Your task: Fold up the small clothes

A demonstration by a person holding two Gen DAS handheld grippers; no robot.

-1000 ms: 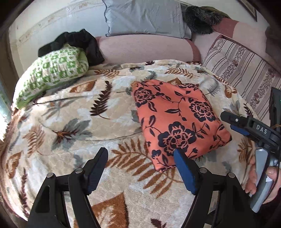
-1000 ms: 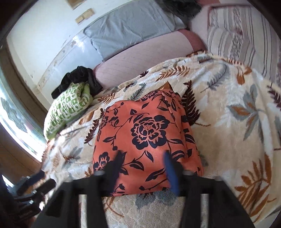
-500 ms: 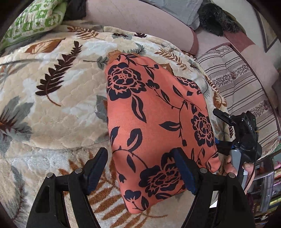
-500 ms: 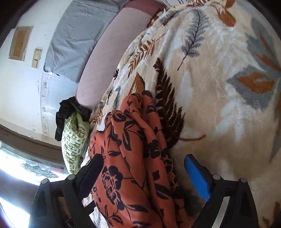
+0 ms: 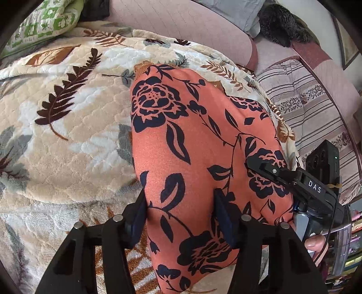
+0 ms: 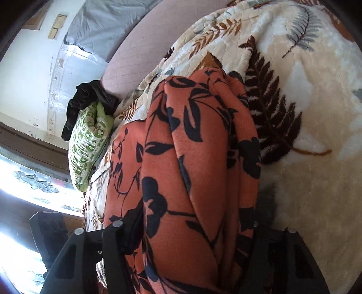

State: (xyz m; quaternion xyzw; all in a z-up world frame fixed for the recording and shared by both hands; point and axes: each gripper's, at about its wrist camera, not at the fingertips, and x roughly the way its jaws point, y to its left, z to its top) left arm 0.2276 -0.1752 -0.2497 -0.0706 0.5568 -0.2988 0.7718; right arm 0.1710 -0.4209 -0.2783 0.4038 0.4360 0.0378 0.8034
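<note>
Two grippers close in on one folded orange floral garment (image 5: 199,162) that lies on a bed under a leaf-patterned blanket (image 5: 67,135). The left gripper (image 5: 181,217) has just been closing and its pads press the garment's near corner from both sides, cloth bunched between them. The right gripper (image 6: 192,230) has also just been closing; its jaws straddle the thick stack of folds at the garment's other near end, and the cloth fills the gap and touches both fingers. In the left view the right gripper (image 5: 291,181) shows as a black body marked DAS, just beside the garment's right edge, with a fingertip of the person's hand (image 5: 314,243) under it.

Well beyond the garment, a green-and-white patterned pillow (image 6: 88,144) leans at the bed's far corner with a black garment (image 6: 90,99) heaped on it. A pink bolster (image 5: 181,27) runs along the head of the bed, a grey pillow (image 5: 235,11) and something dark and furry (image 5: 282,27) behind it. A striped quilt (image 5: 312,108) borders the blanket to the right.

The blanket lies bare on the garment's left in the left view. A bright window (image 6: 34,187) sits low past the green pillow.
</note>
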